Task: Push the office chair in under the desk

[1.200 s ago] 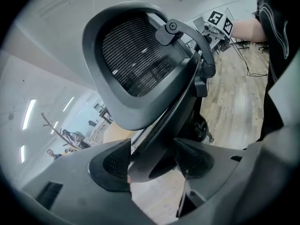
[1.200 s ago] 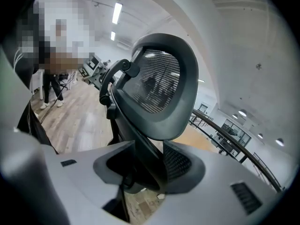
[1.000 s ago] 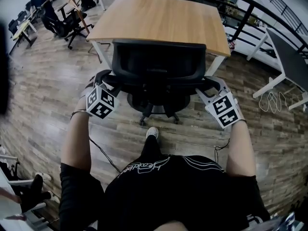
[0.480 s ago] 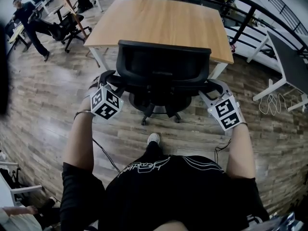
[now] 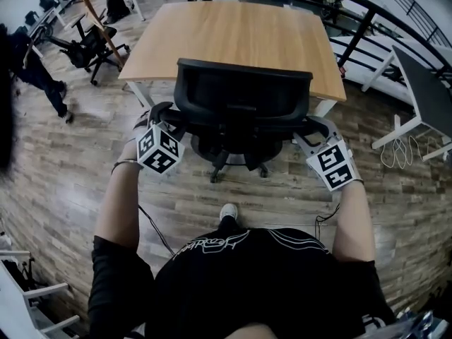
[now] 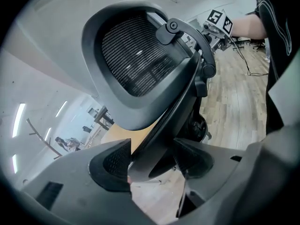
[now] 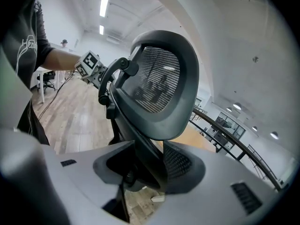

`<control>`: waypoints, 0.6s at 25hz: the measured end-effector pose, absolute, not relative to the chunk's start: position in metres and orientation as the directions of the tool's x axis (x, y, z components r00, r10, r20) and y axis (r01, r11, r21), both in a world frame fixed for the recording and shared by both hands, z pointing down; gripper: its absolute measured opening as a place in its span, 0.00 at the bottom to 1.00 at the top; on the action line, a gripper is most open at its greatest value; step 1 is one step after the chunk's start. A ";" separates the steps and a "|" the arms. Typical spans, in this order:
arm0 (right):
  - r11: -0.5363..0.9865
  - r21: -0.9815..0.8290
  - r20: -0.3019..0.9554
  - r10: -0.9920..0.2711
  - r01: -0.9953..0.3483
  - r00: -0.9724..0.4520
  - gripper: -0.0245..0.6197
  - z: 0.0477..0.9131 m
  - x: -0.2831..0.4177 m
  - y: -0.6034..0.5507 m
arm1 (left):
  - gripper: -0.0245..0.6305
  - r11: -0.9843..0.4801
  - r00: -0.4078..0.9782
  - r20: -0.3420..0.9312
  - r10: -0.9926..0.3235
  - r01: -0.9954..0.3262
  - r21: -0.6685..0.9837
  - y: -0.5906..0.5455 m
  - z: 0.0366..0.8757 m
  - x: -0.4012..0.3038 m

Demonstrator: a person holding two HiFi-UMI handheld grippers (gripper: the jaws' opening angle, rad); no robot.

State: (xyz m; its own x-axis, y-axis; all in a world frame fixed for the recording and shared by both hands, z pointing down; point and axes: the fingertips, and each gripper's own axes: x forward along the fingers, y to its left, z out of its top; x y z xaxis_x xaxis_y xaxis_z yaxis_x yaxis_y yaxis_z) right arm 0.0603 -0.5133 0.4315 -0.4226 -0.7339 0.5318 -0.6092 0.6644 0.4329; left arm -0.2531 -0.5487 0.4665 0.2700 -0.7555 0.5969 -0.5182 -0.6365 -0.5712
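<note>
Step in hand: mid-push. Office chair (image 5: 242, 101) stands at near edge of desk (image 5: 233, 27), backrest toward the person, wheeled base on floor on near side; seat prob. not yet under the top. L gripper (image 6: 152, 161) clamped on left armrest bar (image 6: 183, 102); R gripper (image 7: 145, 165) clamped likewise on right armrest bar (image 7: 125, 123). Next: hold both grips, push evenly toward far side so chair rolls in straight; uneven push would likely swivel it

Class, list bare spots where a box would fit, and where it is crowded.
The wooden desk top is entirely bare; plank floor left of the office chair is open. Crowded: chair arms, gripped by left tongs and right tongs.
</note>
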 end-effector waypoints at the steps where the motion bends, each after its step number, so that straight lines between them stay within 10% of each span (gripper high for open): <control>1: 0.661 0.435 0.530 -0.737 -0.611 -0.420 0.37 0.433 0.059 -0.517 | 0.45 -0.637 0.271 0.596 -0.756 -0.517 -0.572 -0.554 0.468 -0.254; 15: 0.633 0.430 0.533 -0.754 -0.644 -0.385 0.37 0.427 0.053 -0.605 | 0.45 -0.661 0.306 0.597 -0.741 -0.487 -0.571 -0.655 0.462 -0.258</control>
State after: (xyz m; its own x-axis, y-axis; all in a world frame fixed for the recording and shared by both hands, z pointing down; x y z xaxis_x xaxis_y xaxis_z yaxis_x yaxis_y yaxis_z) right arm 0.0532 -0.6045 0.4271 -0.3848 -0.7536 0.5330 -0.6438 0.6329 0.4301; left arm -0.2582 -0.6552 0.4619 0.3057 -0.7413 0.5975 -0.4869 -0.6610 -0.5710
